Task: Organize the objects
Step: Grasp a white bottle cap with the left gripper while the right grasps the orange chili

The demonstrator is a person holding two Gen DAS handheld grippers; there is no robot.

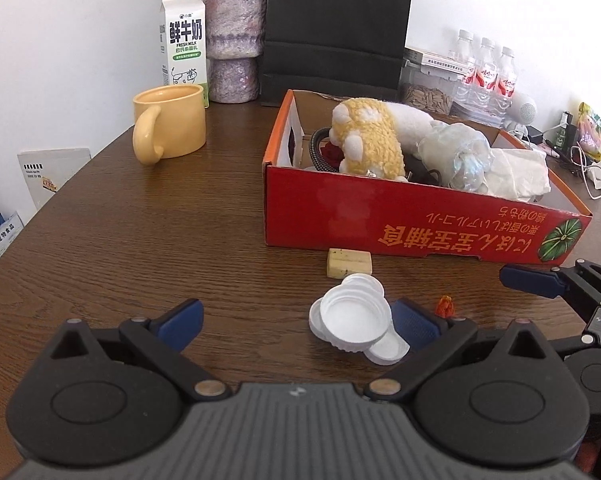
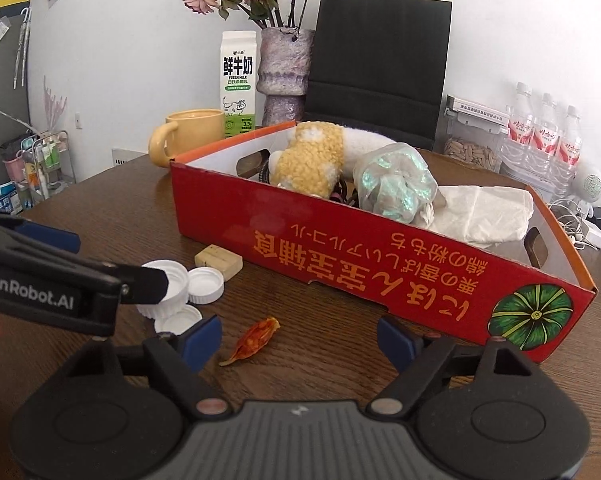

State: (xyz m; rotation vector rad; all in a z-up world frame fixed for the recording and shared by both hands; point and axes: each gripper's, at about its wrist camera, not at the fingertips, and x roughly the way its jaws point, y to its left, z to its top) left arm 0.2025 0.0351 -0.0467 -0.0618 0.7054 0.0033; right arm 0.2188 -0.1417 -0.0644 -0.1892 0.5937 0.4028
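Now, from the left wrist: the left gripper (image 1: pixel 300 322) hangs low over the wooden table (image 1: pixel 140 232), jaws spread wide and empty. A cluster of white bottle caps (image 1: pixel 354 322) lies just inside its right finger, with a tan block (image 1: pixel 349 263) beyond, near the red cardboard box (image 1: pixel 420 220) that holds a plush toy (image 1: pixel 370 136).

Over to the right wrist: the right gripper (image 2: pixel 300 340) also stands open, nothing pinched, and a dried orange petal (image 2: pixel 256 338) lies on the table between its fingers. The caps (image 2: pixel 188 288) sit to the left, partly behind the other gripper's arm; a yellow mug (image 2: pixel 192 132) stands behind the box (image 2: pixel 340 260).
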